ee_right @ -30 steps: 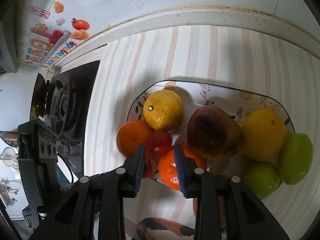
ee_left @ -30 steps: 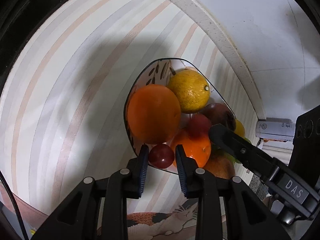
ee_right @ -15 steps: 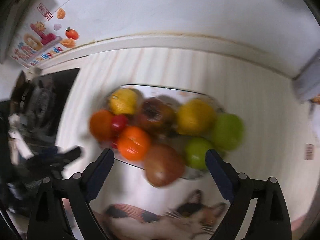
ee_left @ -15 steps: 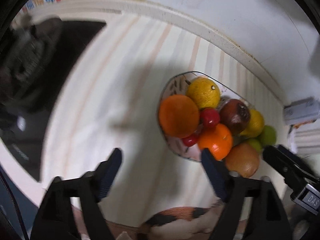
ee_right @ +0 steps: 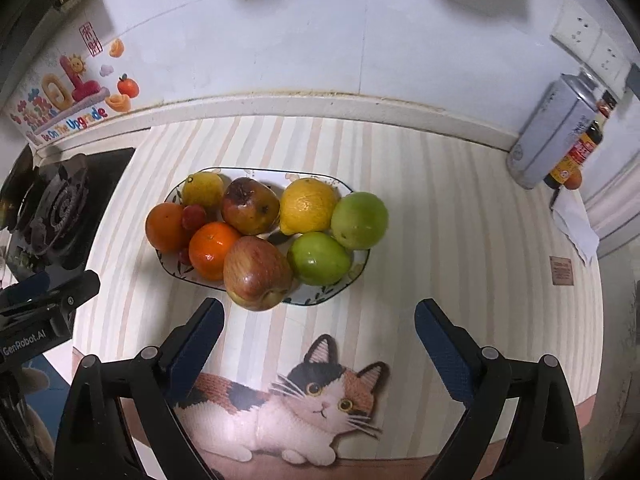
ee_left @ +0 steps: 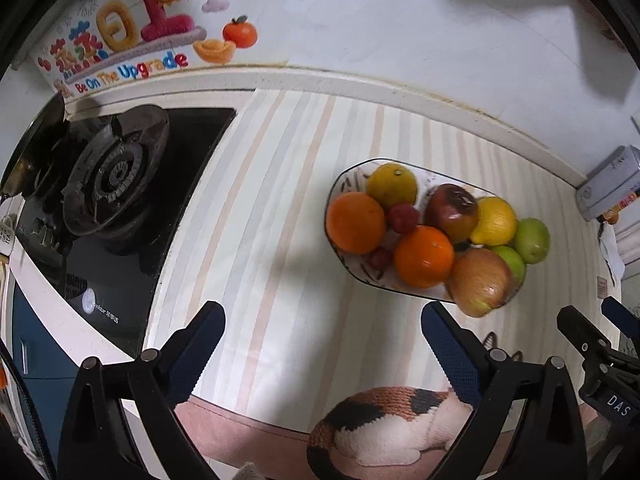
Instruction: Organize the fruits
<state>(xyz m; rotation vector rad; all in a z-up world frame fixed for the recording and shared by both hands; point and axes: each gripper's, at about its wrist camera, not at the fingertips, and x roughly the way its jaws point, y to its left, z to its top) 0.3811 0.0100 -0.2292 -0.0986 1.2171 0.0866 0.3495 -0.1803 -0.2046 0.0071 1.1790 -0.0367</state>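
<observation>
Left wrist view: left gripper above the striped countertop, jaws wide and opening further, nothing between them. White patterned ceramic plate sits ahead and to the right, heaped with fruit: two oranges, a red-yellow apple at the near rim, a small red fruit. Black gas stove burner well to the left.

Right wrist view: right gripper empty, jaws spread and opening further, over a calico cat picture on the mat. Plate just ahead; two green apples on its right side, a bruised dark-red fruit mid-plate. Silver tin can far right by the wall.
</observation>
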